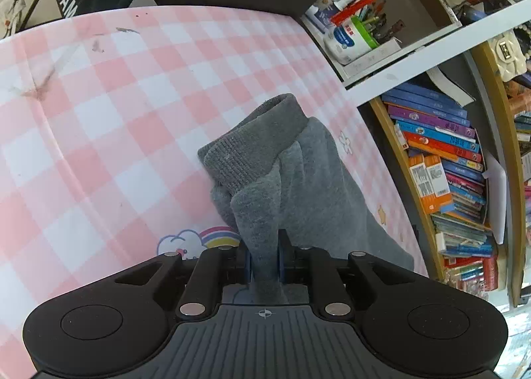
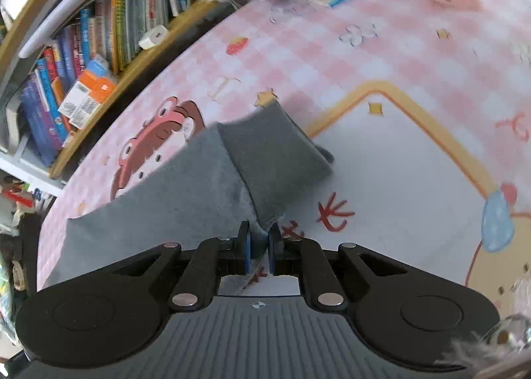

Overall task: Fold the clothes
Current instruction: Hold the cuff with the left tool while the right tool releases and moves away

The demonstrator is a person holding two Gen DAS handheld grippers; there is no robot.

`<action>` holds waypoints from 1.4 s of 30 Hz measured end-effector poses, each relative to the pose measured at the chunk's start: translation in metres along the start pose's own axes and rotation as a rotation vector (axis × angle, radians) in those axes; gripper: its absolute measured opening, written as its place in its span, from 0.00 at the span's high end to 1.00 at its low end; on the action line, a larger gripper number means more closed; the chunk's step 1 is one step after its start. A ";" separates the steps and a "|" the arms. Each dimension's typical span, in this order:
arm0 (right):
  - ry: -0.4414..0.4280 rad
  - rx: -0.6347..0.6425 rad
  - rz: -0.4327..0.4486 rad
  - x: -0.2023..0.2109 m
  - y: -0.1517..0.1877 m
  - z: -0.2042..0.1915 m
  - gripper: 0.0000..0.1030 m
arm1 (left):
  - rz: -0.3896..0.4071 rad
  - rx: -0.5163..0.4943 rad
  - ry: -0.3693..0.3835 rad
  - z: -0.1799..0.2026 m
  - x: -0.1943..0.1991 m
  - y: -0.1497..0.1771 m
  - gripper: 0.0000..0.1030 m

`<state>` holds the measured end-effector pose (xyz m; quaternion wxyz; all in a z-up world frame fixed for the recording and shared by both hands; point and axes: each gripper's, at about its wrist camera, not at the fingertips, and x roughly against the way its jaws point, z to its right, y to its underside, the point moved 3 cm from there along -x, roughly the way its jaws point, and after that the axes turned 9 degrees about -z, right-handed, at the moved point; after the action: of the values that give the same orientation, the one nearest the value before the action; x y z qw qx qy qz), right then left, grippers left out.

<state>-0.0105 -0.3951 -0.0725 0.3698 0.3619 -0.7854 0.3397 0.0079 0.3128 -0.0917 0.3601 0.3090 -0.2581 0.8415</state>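
The right tongs [image 2: 259, 248] pinch a corner of the gray cloth [image 2: 186, 199]. The blue pads [image 2: 247, 251] are close together with a bit of the soft cloth squeezed between them. The cloth lies on the counter [image 2: 381, 57], which has a pink checked cover with cartoon drawings. One end of the cloth, a darker gray band [image 2: 275, 160], is folded over just beyond the tongs. Left of the cloth stands a bookshelf [image 2: 99, 30] full of colorful books.

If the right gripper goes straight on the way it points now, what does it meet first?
Most likely the grey garment itself: the right gripper is shut on its edge, and a folded ribbed part lies just ahead on the pink table cover.
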 end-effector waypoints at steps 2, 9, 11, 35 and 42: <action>0.009 -0.011 0.003 -0.001 0.001 0.001 0.88 | -0.004 -0.004 -0.003 0.000 -0.001 0.000 0.85; 0.082 -0.007 0.000 0.008 0.010 -0.011 0.53 | -0.001 -0.008 0.014 -0.004 -0.001 0.001 0.81; 0.096 0.043 -0.015 0.010 0.017 -0.022 0.49 | 0.000 0.003 0.030 -0.007 -0.001 0.001 0.81; 0.124 1.182 -0.070 -0.071 0.122 -0.230 0.24 | -0.021 -0.016 0.098 -0.013 0.000 0.000 0.79; 0.081 1.251 -0.044 -0.094 0.145 -0.285 0.23 | -0.039 -0.020 0.117 -0.016 0.000 -0.003 0.79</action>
<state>0.0097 -0.0641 -0.0473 0.1244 0.5129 -0.4158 0.7407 0.0051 0.3251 -0.1021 0.3938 0.2609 -0.2389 0.8484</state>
